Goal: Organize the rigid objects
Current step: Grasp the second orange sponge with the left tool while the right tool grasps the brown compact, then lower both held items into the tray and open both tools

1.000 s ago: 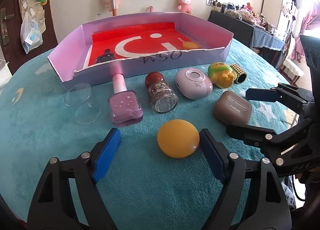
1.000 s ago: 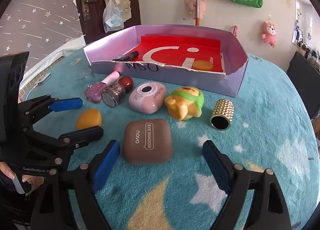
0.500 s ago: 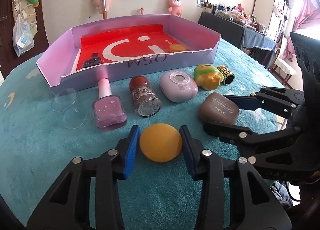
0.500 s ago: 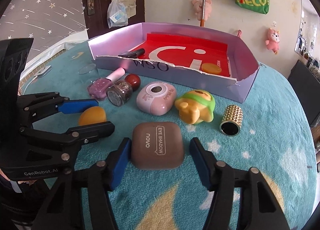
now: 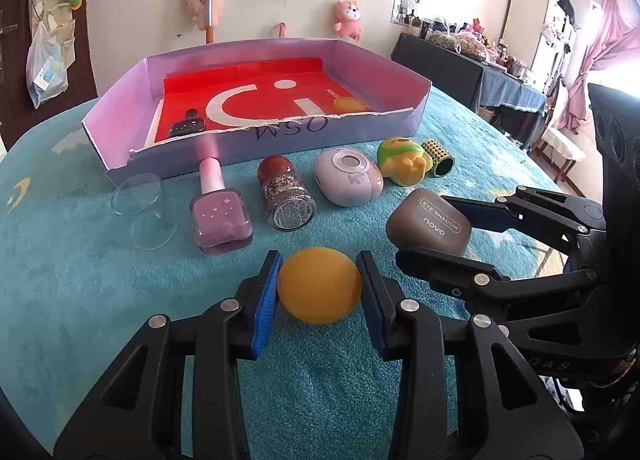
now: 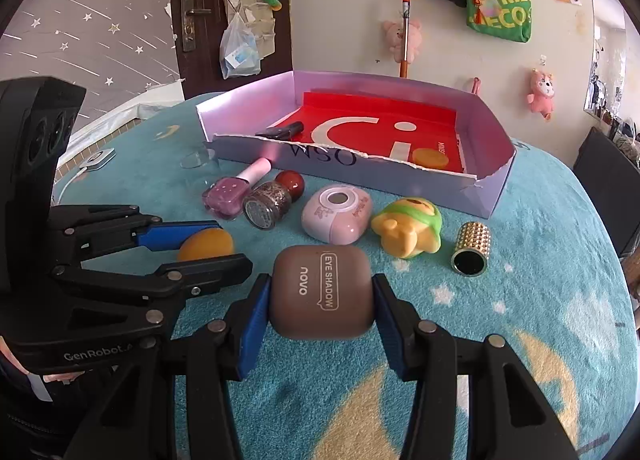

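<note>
My left gripper (image 5: 319,286) is shut on an orange egg-shaped object (image 5: 319,284), low over the teal cloth; it also shows in the right wrist view (image 6: 206,244). My right gripper (image 6: 321,300) is shut on a brown eye shadow case (image 6: 321,296), seen tilted in the left wrist view (image 5: 428,224). A lavender box with a red floor (image 5: 256,139) stands behind, holding a dark item (image 5: 185,127) and an orange disc (image 5: 349,103).
On the cloth lie a pink nail polish bottle (image 5: 220,211), a glitter bottle (image 5: 285,195), a pink oval case (image 5: 347,177), a green-yellow toy (image 5: 402,159), a studded gold tube (image 5: 440,157) and clear lids (image 5: 138,189).
Both grippers went from wide open to shut: the left closed on the orange egg, the right on the eye shadow case. The case now sits tilted and slightly raised.
</note>
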The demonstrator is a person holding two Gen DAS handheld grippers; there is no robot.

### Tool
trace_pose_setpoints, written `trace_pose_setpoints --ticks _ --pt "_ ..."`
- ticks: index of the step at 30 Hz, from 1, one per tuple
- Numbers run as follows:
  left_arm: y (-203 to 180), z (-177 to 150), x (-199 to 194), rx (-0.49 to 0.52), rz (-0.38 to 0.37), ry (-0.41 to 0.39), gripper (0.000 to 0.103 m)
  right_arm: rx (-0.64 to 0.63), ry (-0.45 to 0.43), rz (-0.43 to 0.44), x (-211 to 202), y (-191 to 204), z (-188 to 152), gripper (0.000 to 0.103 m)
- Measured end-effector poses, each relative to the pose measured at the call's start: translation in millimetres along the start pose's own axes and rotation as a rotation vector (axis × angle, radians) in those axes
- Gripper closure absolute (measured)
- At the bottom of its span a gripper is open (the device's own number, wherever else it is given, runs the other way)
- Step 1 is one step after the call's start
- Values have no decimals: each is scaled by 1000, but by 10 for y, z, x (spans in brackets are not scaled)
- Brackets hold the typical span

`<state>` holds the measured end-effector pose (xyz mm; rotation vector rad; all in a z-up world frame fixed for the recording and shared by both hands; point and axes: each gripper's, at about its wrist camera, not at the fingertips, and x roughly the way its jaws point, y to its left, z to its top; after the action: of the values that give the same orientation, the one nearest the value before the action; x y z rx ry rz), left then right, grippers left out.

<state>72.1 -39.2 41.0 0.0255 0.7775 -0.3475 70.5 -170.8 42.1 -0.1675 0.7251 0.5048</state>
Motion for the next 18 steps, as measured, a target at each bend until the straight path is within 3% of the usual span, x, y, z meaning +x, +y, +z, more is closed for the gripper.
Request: trace_pose_setpoints --ticks 10,18 --pt "-26 33 -76 6 2 -18 67 7 3 1 -4 6 -19 50" --pt "73 450 -107 8 4 -50 67 17 -18 10 -15 -86 214 50"
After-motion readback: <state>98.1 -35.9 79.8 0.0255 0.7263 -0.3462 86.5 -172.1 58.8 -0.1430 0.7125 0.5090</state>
